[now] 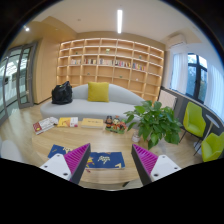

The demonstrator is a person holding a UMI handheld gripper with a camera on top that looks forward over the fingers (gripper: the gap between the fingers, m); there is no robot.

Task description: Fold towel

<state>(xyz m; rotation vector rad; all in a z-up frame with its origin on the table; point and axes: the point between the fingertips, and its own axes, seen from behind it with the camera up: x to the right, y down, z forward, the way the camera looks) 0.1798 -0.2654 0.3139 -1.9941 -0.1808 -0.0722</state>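
A dark blue towel [100, 159] with a light printed pattern lies flat on a wooden table [110, 176], just ahead of and between my fingers. My gripper [111, 163] is open and empty above the table's near edge. The left finger's magenta pad [74, 159] is over the towel's left end, and the right finger's pad [146, 160] stands just right of the towel's right edge. Neither pad touches the cloth.
A potted green plant [153, 120] stands beyond the towel at the right. Books and small toys [62, 123] lie on a low table further back. A grey sofa with a yellow cushion [98, 92] and a black bag [62, 94] stands before wooden shelves. Yellow-green chairs [196, 122] are at the right.
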